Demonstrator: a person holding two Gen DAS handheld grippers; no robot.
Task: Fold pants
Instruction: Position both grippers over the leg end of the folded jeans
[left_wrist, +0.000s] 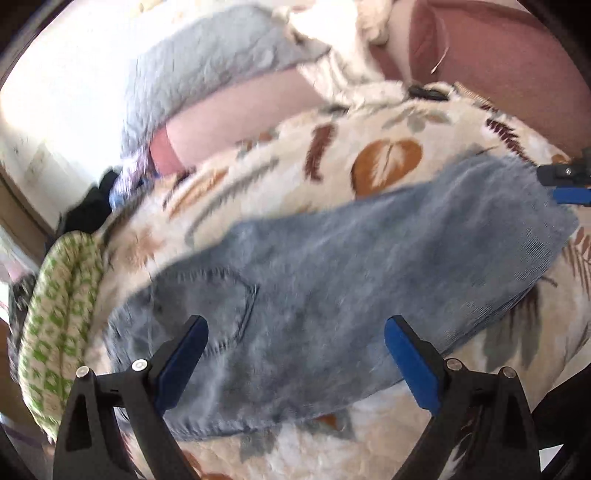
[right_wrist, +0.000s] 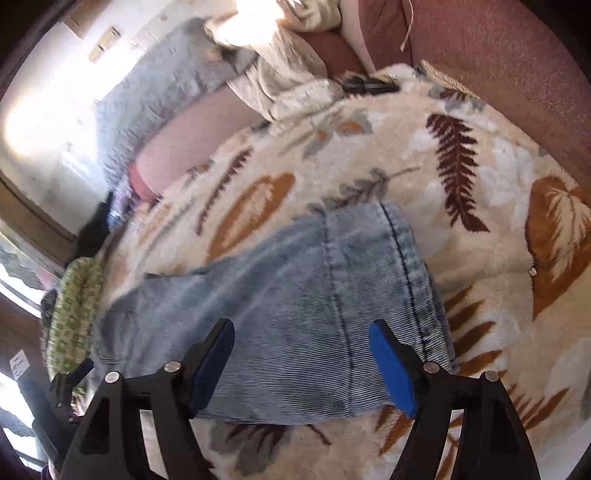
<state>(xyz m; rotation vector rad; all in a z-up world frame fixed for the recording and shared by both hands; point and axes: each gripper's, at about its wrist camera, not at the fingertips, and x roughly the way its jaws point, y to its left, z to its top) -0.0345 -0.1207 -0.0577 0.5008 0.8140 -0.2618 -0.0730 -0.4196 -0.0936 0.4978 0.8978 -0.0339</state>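
Observation:
Light blue jeans (left_wrist: 332, 280) lie on a cream blanket with a leaf print (left_wrist: 388, 155), the two legs stacked one on the other. My left gripper (left_wrist: 295, 350) is open and empty, hovering over the waist end by the back pocket (left_wrist: 221, 306). My right gripper (right_wrist: 301, 358) is open and empty, over the leg hems (right_wrist: 332, 295) of the jeans. The right gripper's tips also show at the right edge of the left wrist view (left_wrist: 569, 184). The left gripper shows at the lower left of the right wrist view (right_wrist: 68, 384).
A green and white patterned cloth (left_wrist: 59, 317) lies left of the jeans. A grey blanket (left_wrist: 207, 74) and a pale garment (right_wrist: 284, 62) lie on the pink sofa (right_wrist: 498, 55) behind. A dark small object (right_wrist: 369, 86) sits at the blanket's far edge.

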